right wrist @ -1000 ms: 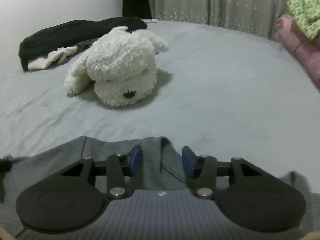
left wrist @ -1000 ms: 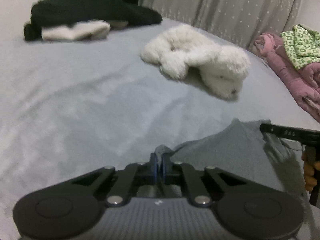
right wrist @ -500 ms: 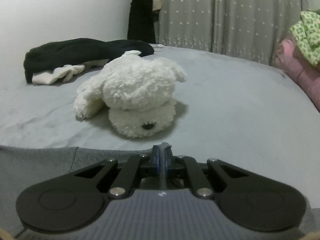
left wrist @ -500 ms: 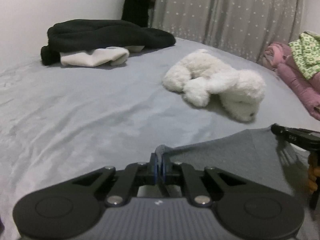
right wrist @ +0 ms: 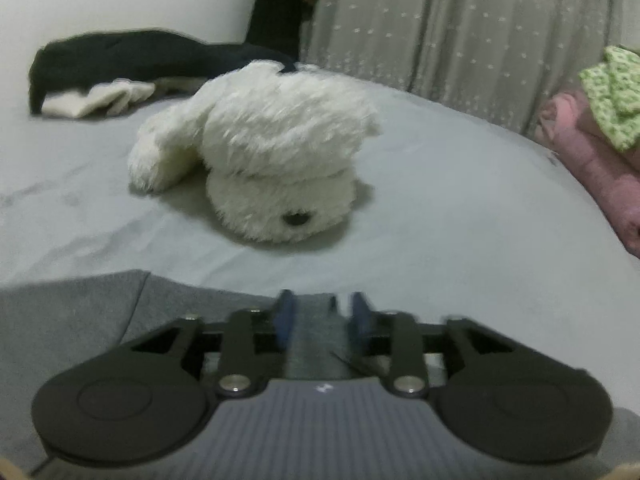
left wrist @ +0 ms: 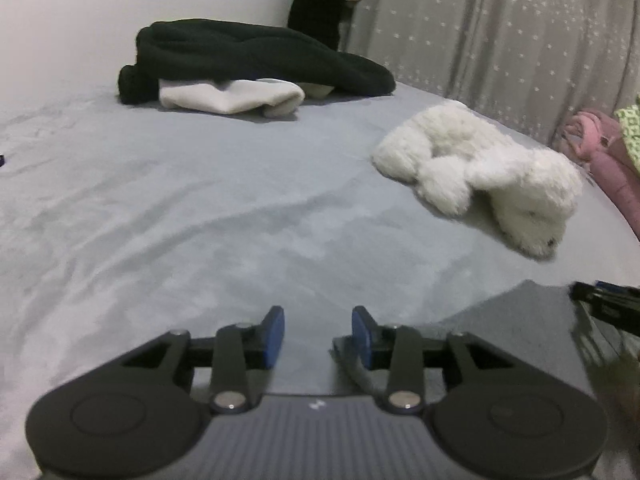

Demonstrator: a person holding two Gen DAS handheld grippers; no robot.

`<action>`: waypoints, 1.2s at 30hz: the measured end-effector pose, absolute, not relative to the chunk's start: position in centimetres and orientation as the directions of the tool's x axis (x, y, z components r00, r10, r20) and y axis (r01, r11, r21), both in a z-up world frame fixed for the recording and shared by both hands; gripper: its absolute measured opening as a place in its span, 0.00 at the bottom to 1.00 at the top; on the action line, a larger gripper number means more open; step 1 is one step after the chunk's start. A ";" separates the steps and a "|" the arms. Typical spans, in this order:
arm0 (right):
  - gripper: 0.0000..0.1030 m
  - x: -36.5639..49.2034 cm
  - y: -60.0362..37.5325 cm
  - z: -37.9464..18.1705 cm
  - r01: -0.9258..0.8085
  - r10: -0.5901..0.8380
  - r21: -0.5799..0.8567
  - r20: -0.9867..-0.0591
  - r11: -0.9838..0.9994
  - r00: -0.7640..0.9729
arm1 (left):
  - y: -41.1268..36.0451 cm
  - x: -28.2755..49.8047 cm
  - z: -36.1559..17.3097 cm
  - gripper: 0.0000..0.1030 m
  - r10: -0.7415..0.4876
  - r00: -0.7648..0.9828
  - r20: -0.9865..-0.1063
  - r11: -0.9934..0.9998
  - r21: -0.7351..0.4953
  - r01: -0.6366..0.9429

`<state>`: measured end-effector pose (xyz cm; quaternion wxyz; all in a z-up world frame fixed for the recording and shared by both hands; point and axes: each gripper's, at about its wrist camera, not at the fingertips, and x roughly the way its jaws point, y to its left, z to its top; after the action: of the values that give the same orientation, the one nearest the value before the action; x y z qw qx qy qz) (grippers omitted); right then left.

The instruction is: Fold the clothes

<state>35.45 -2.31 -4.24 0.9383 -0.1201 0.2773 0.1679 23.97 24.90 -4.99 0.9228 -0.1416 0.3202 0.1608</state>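
I had just been opening both grippers: the left gripper [left wrist: 318, 336] stood apart beside the grey garment [left wrist: 520, 328], the right gripper [right wrist: 320, 320] apart with its edge between unpressing pads. It looked soft, light; I'd pinch corners.

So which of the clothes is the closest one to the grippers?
The grey garment, spread flat on the bed right under both grippers. The black garment and the white one lie piled far back by the wall, and the pink and green ones sit off to the side.
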 end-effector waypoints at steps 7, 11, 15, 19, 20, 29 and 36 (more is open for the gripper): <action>0.45 33.6 -7.2 -1.8 -0.316 0.248 -0.017 -0.579 0.949 0.777 | 27.1 24.1 -4.9 0.39 0.067 0.724 -0.687 0.864 -0.322 -0.386; 0.45 32.0 -9.9 -1.3 -0.273 0.225 0.007 -0.585 0.962 0.779 | 26.4 24.8 -5.5 0.37 0.079 0.700 -0.710 0.864 -0.301 -0.403; 0.45 30.0 -13.8 -0.8 -0.231 0.222 0.059 -0.575 0.971 0.787 | 25.0 24.9 -4.8 0.42 0.155 0.673 -0.723 0.883 -0.204 -0.422; 0.46 28.6 -18.2 -0.5 -0.174 0.202 0.103 -0.575 0.979 0.793 | 23.5 24.2 -3.8 0.53 0.124 0.684 -0.719 0.910 -0.192 -0.367; 0.46 28.3 -19.3 -0.5 -0.162 0.196 0.110 -0.579 0.981 0.792 | 23.0 24.0 -3.6 0.53 0.110 0.686 -0.719 0.917 -0.192 -0.349; 0.47 22.0 -27.8 -0.4 -0.079 0.176 0.175 -0.654 0.981 0.736 | 18.8 20.6 -2.8 0.53 -0.005 0.644 -0.765 0.942 -0.219 -0.253; 0.47 15.4 -31.6 -0.6 -0.028 0.198 0.241 -0.719 0.970 0.667 | 16.3 15.4 -2.7 0.54 -0.109 0.594 -0.797 0.949 -0.261 -0.176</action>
<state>15.45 -31.59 -0.64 0.9067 0.1053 0.4036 0.0622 15.40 16.26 -2.71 0.8787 -0.1582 0.4499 0.0190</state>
